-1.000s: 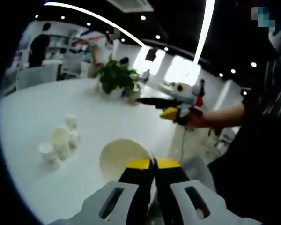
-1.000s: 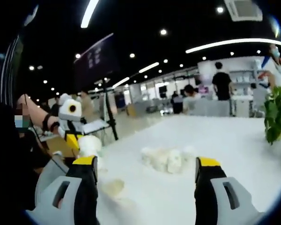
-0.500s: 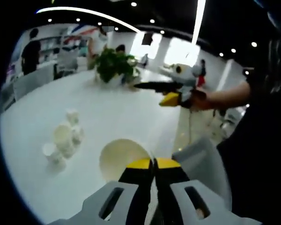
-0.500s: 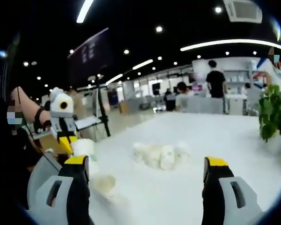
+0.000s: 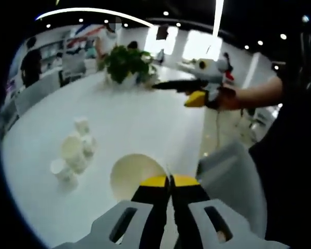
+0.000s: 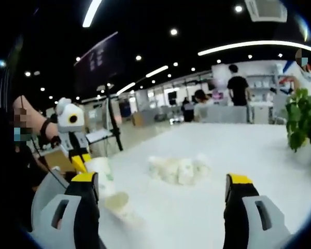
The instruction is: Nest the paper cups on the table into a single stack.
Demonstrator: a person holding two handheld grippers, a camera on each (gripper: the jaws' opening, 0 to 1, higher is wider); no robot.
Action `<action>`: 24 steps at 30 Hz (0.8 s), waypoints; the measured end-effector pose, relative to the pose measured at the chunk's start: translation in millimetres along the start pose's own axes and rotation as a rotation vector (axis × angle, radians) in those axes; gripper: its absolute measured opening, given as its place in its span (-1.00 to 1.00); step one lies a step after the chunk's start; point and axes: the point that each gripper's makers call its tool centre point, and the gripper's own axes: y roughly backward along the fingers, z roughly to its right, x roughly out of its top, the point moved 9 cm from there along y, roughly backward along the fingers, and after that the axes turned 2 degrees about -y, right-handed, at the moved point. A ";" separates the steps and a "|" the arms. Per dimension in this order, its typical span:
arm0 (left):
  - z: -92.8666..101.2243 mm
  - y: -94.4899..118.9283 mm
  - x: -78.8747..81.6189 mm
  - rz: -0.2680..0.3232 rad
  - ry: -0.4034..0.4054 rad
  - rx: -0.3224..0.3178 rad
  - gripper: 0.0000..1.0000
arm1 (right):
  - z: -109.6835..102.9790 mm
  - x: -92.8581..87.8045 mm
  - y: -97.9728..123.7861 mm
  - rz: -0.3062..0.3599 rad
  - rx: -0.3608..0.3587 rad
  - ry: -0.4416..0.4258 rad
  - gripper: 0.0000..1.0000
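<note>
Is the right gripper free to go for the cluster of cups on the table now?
Probably yes. The right gripper is open and holds nothing, and bare table lies between its jaws and the cluster of cups, with nothing in between.

White cups [image 5: 72, 150] on a white table [image 5: 135, 124]; green plant [image 5: 125, 61] at 11 o'clock; tongs [image 5: 170, 182] grey and black, yellow-tipped.
</note>
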 end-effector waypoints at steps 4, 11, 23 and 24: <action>-1.9 -4.9 -1.0 -0.040 -0.029 0.014 -1.00 | 1.9 -1.8 2.0 0.002 0.003 -0.010 1.00; -6.3 -13.4 -1.2 -0.090 -0.056 0.015 -1.00 | 4.6 -6.6 6.6 0.007 -0.009 -0.030 1.00; -12.9 -27.0 0.3 -0.164 -0.096 0.007 -1.00 | 2.4 -13.5 6.1 0.012 -0.012 -0.065 1.00; -12.7 -29.1 -1.5 -0.184 -0.100 0.001 -1.00 | 2.4 -14.3 6.2 0.011 -0.013 -0.066 1.00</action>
